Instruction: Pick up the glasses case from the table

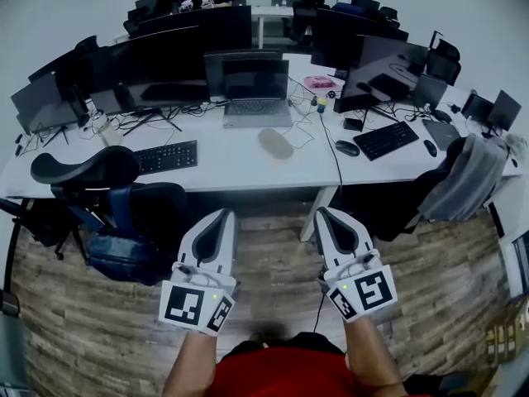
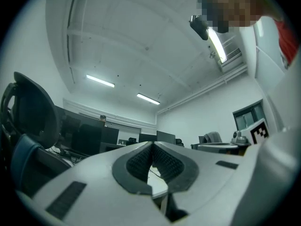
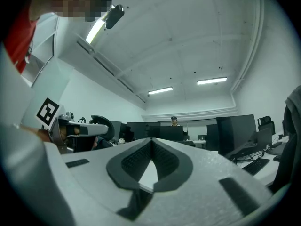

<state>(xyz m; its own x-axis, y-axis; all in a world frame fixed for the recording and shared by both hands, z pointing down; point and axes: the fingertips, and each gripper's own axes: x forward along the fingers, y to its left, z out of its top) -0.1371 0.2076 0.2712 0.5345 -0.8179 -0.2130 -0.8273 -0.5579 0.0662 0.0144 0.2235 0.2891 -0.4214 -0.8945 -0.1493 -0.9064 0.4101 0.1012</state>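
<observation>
Not started. Glasses case (image 1: pixel 275 143) untouched on desk (image 1: pixel 231 168), just in front of laptop (image 1: pixel 256 98). Left gripper (image 1: pixel 225 216) and right gripper (image 1: pixel 324 214) well short of laptop, fingers closed, empty. Left to do: approach, grasp, lift.

Glasses case (image 1: pixel 275 143) on table (image 1: pixel 235 165), before laptop (image 1: pixel 256 98)

No word, number or brand name can be read anywhere. The only signs are the black-and-white square markers (image 1: pixel 197 306) on the cube at the back of the left gripper (image 1: pixel 221 215) and on the cube of the right gripper (image 1: pixel 325 213). They are block patterns, not letters. One such marker also shows at the side of each gripper view. Any print on the keyboards (image 1: pixel 165 156) by the front edge of the table (image 1: pixel 240 168), or on the pink box (image 1: pixel 319 83) further back, is too small to make out.
</observation>
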